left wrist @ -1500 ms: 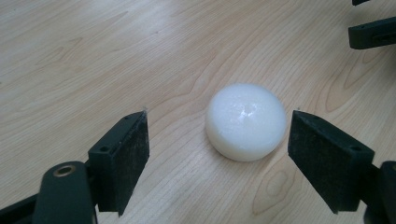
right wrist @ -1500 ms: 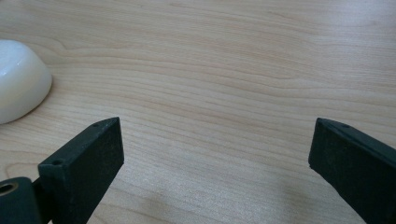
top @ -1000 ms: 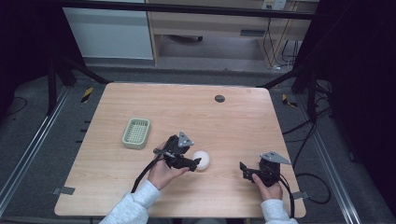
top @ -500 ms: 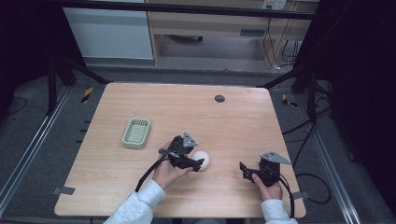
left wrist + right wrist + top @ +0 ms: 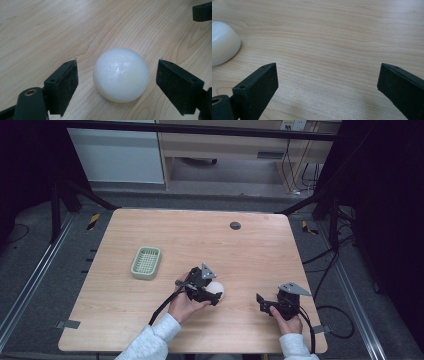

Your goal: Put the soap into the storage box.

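Two grippers were at work on the wooden table [image 5: 150, 330], and the white soap bar [image 5: 121, 75] serves as the landmark for everything else. It was a smooth, rounded, glossy lump lying flat on the bare wood, a little toward the person's side of the table's middle.

The left gripper [image 5: 117, 80] was set right over the soap bar, its jaws spread apart with one black pad on either side of it. A strip of wood showed between each pad and the bar, so neither pad touched it; the gap on one side looked a little narrower than on the other. In the high view the left gripper [image 5: 216, 294] came at the soap bar [image 5: 217, 288] from the person's side, held by the left hand [image 5: 184, 306], whose light sleeve ran down to the table's near edge.

The right gripper [image 5: 327, 85] rested well to the right of the soap bar, jaws wide apart with only bare wood between them. In the right gripper view the soap bar [image 5: 222, 42] sat beyond its left-hand jaw, clear of it. The high view showed the right gripper [image 5: 270, 304] low on the table, near the right-hand edge.

A pale green slatted dish [image 5: 146, 262] stood well to the left of the soap bar and farther from the person. A small dark disc [image 5: 235, 225] lay far beyond the soap bar, near the table's far edge.
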